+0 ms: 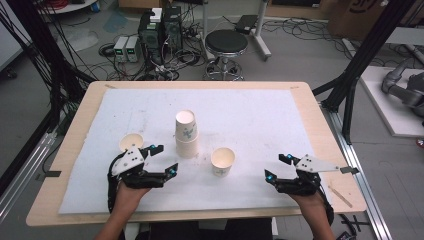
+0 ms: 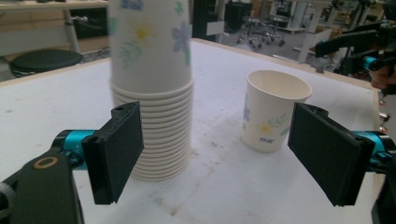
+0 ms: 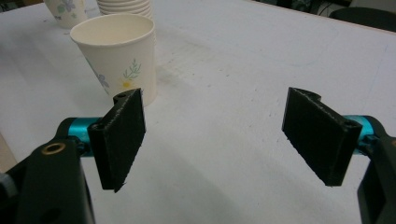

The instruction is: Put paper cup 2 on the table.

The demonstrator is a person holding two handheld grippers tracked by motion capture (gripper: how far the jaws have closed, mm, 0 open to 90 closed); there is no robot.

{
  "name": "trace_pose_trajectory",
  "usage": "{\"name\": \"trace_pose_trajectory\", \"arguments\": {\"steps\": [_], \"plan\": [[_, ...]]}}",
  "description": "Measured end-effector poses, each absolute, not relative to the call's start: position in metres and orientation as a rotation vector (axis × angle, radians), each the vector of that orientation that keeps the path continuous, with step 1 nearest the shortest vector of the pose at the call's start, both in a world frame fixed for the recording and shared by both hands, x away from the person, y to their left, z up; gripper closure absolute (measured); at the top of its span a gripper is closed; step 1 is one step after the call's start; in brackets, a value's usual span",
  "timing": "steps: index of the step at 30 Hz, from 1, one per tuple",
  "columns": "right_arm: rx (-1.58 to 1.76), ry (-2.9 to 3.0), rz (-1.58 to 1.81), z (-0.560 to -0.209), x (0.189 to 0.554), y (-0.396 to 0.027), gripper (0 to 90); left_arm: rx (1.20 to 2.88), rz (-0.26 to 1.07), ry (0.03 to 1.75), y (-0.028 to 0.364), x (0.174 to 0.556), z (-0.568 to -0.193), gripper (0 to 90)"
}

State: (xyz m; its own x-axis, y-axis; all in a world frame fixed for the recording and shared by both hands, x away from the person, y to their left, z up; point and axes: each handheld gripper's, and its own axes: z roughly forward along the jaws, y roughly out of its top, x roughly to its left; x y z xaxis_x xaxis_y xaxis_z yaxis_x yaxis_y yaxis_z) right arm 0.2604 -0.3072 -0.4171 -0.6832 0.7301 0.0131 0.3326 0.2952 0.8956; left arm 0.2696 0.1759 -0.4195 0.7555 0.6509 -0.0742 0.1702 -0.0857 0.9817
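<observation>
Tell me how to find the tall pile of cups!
Look at the white mat covering the wooden table. Near its middle stands the stack of cups, between a single cup on its right and another single cup on its left by the left gripper. It is much taller than those two, and many rims ring its base.

My left tongs (image 1: 163, 159): black body, grey three-cornered plate on top, turquoise collars behind the tips.
My right tongs (image 1: 279, 166): same black build, grey three-cornered plate, turquoise collars.
Left pads (image 2: 119, 149): flat black rectangles with a rough matte face, a small screw hole at the top corner.
Right pads (image 3: 122, 135): black, rectangular, finely ribbed along the edges.
Hinges: black links, each with a brass-coloured ring at the pivot.
Cables: black, looping at my wrists.
Sleeves: none, my forearms are bare.
</observation>
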Motion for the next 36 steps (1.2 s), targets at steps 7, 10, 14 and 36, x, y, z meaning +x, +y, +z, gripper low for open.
{"name": "trace_pose_trajectory", "arguments": {"steps": [7, 10, 14, 36], "plan": [[0.948, 2.170, 1.343, -0.415, 0.258, -0.306, 22.0, 1.586, 0.509, 0.699, 0.200, 0.263, -0.421, 18.2], [0.945, 2.173, 1.334, -0.415, 0.258, -0.304, 22.0, 1.576, 0.520, 0.705, 0.204, 0.261, -0.421, 18.3], [0.933, 2.172, 1.336, -0.413, 0.258, -0.301, 22.0, 1.565, 0.529, 0.715, 0.210, 0.257, -0.422, 18.3], [0.934, 2.172, 1.332, -0.412, 0.256, -0.300, 22.0, 1.588, 0.527, 0.698, 0.206, 0.257, -0.423, 19.4]]}}
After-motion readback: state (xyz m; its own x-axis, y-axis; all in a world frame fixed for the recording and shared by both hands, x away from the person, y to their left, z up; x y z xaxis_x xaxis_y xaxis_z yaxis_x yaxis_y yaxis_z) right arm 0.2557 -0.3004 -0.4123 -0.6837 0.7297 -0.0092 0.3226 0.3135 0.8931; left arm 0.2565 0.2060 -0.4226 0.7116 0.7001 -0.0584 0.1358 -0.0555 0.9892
